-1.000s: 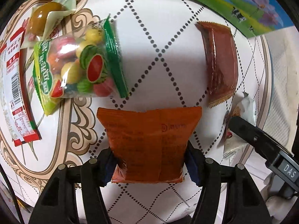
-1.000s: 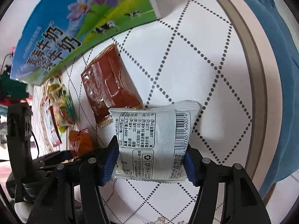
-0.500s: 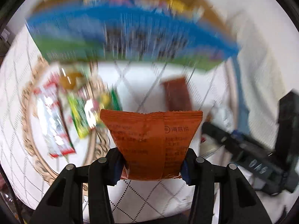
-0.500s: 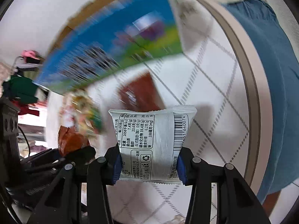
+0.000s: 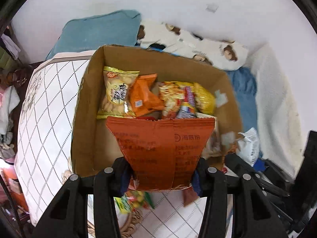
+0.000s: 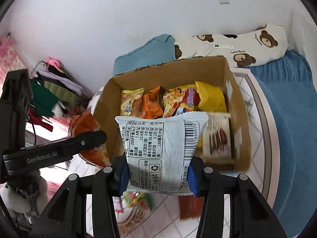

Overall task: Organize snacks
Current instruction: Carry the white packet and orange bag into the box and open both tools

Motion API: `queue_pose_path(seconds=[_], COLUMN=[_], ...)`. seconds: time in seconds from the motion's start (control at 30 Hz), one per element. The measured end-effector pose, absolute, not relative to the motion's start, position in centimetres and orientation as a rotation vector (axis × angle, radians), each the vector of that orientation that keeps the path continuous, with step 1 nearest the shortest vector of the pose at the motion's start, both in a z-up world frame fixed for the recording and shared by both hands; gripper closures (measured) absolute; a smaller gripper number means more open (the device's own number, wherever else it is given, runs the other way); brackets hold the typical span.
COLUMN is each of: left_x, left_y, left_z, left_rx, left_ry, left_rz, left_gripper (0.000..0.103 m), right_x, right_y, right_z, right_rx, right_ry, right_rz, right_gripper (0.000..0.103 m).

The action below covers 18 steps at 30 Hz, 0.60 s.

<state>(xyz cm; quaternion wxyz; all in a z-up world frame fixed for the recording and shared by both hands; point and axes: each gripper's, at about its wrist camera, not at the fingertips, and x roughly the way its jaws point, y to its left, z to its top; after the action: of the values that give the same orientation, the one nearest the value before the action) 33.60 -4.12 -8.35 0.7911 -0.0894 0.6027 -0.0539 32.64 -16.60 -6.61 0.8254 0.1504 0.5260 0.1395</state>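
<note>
My left gripper is shut on an orange snack packet and holds it in the air at the near edge of an open cardboard box. My right gripper is shut on a white snack packet, also raised in front of the box. The box holds several snack bags, yellow, orange and red. The left gripper's finger and its orange packet show at the left of the right wrist view. The white packet shows at the right of the left wrist view.
A fruit-candy bag and a brown packet lie on the white diamond-patterned table below the grippers. Behind the box are a blue cushion, a bear-print pillow and a white wall. Clothes are piled at the left.
Both grippers rose from the tabletop with their packets and swung up toward the box. The view went from the table surface to the open box interior.
</note>
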Motion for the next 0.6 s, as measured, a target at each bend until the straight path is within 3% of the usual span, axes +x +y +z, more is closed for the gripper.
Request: queue_pose_path(seconds=[0.27, 0.5, 0.53, 0.57, 0.6], left_x=[37.8, 37.7, 37.7, 37.7, 37.7], left_y=[-3.0, -2.5, -2.5, -2.4, -2.4], left_z=[-15.1, -17.9, -18.1, -18.2, -18.2], left_rx=[-0.216, -0.249, -0.243, -0.228, -0.209], left_ry=[1.448, 1.533, 1.543, 1.547, 1.543], left_rz=[-0.063, -0.078, -0.081, -0.078, -0.067], left_gripper=[0.057, 0.055, 0.051, 0.045, 0.029], right_x=[37.9, 38.9, 39.0, 39.1, 39.2], right_y=[-14.5, -13.8, -13.8, -13.8, -13.7], right_z=[-11.5, -15.3, -15.9, -16.4, -16.7], right_rx=[0.221, 0.216, 0.223, 0.218, 0.204], right_ry=[1.255, 1.353, 1.380, 1.405, 1.421], right_rz=[0.257, 0.274, 0.272, 0.269, 0.264], right_gripper=[0.053, 0.053, 0.047, 0.024, 0.011])
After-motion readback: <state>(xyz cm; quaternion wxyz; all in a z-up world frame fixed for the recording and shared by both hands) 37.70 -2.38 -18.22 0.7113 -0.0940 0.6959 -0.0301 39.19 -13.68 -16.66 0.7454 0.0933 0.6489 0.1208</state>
